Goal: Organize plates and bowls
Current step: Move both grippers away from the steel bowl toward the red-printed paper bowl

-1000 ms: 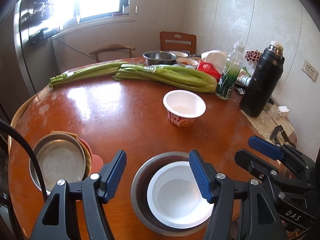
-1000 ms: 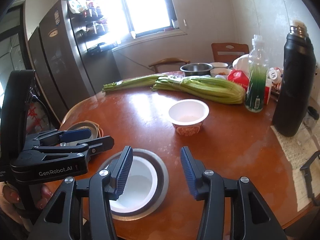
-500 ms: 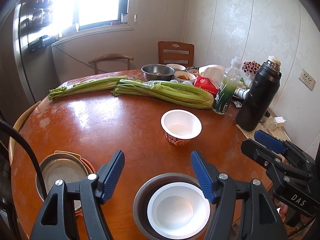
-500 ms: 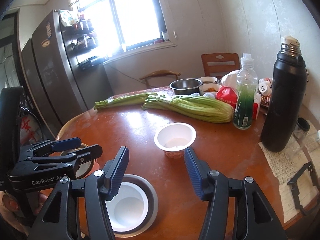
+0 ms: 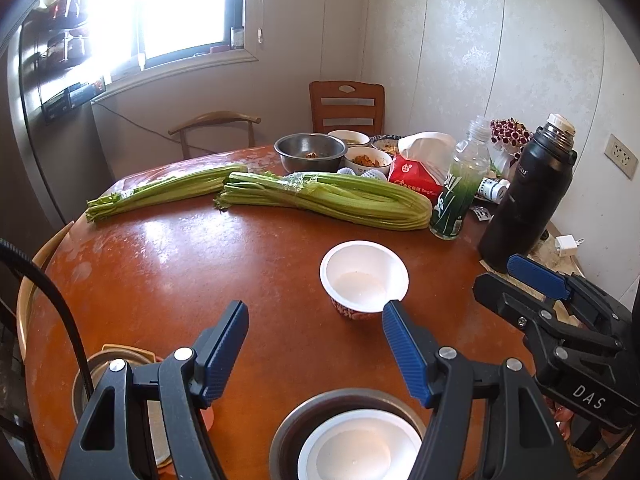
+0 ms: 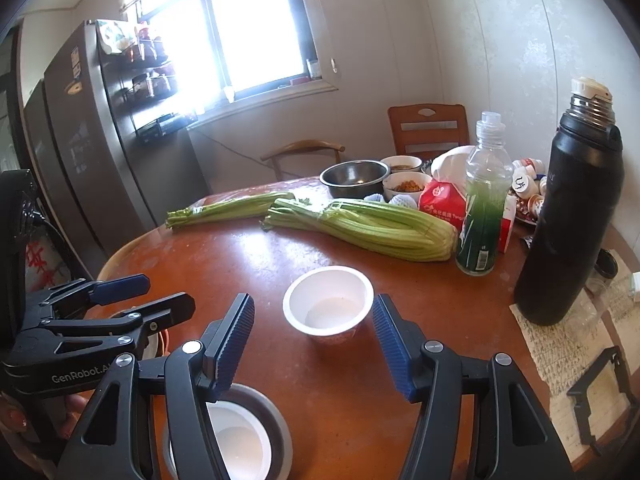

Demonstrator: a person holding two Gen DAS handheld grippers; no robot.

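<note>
A white bowl [image 5: 360, 452] sits nested inside a metal bowl [image 5: 298, 420] at the table's near edge, below both grippers. A second white paper bowl [image 5: 364, 276] with a red pattern stands alone mid-table. A stack of metal and orange plates [image 5: 100, 364] lies at the near left. My left gripper [image 5: 316, 316] is open and holds nothing. My right gripper [image 6: 312, 306] has its jaws opening, with nothing pressed between the pads; the paper bowl [image 6: 328, 300] shows beyond them. The nested white bowl [image 6: 240, 448] lies under its left finger. Each gripper appears in the other's view: right gripper [image 5: 496, 276], left gripper [image 6: 168, 292].
Two celery bunches [image 5: 328, 200] lie across the far table. A black thermos [image 5: 528, 200], a green bottle [image 5: 456, 200], a red tissue pack [image 5: 416, 176] and food bowls [image 5: 310, 152] crowd the far right. Papers [image 6: 568, 352] lie at the right edge. Chairs and a fridge [image 6: 80, 140] stand behind.
Both grippers have pulled back and up from the nested bowls, which now sit lower in both views. The right jaws have widened, the left ones slightly.
</note>
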